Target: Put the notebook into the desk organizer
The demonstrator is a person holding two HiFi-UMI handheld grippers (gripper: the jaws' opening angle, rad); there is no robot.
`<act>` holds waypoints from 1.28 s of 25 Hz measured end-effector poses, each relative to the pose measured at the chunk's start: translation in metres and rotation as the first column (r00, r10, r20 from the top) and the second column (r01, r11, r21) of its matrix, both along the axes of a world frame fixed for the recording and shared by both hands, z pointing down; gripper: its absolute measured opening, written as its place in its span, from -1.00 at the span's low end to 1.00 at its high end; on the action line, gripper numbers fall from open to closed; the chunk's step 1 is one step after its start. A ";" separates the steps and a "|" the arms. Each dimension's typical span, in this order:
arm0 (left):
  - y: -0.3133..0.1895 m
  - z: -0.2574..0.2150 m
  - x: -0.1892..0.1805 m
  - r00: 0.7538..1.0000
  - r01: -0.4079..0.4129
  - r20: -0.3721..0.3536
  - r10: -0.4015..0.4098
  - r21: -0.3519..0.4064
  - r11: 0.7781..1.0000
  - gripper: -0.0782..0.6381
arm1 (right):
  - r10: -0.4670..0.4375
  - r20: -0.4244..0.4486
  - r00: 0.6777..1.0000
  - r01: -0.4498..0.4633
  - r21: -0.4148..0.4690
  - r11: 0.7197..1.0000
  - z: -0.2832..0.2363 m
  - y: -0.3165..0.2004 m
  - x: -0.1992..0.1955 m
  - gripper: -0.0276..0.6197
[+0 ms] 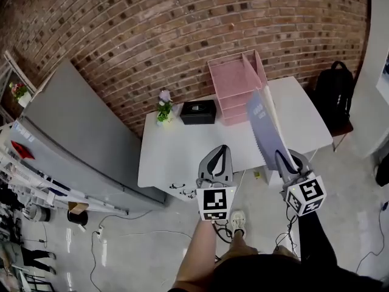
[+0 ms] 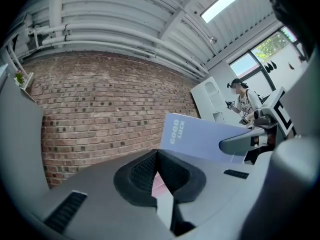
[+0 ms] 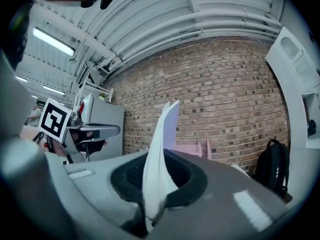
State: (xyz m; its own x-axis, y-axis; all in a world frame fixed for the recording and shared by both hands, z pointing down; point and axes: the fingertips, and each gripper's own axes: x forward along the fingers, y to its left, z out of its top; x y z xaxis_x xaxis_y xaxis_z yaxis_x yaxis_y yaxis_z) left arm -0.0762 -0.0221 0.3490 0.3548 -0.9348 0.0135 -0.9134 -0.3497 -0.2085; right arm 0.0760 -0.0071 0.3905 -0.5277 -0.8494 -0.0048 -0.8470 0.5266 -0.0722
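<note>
Lavender notebook clamped by its lower edge in R gripper, upright, in air over white table near edge, apart from pink desk organizer at far edge. L gripper jaws together, nothing betw. them.

Bare white table ahead, front and middle open. Along its back edge, against brick wall: pink organizer at right, top tray open upward; black box and flower pot just left. Notebook clamped upright in right gripper jaws, standing between gripper and organizer. Grey cabinet close by table's left side, backpack at right end. Cables on floor.
</note>
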 end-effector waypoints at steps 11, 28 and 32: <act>-0.127 0.041 -0.020 0.996 -0.087 0.015 0.089 -0.081 0.993 -0.76 | 0.022 -0.039 0.999 -0.027 -0.148 0.989 0.060 -0.110 -0.041 -0.82; -0.209 0.104 -0.044 0.989 -0.138 0.020 0.145 -0.198 0.970 -0.76 | 0.006 0.425 0.905 0.163 -0.359 0.919 0.149 -0.173 -0.080 -0.82; -0.216 0.109 -0.045 0.988 -0.139 0.041 0.151 -0.206 0.969 -0.76 | 0.019 0.572 0.820 0.214 -0.338 0.916 0.148 -0.181 -0.082 -0.82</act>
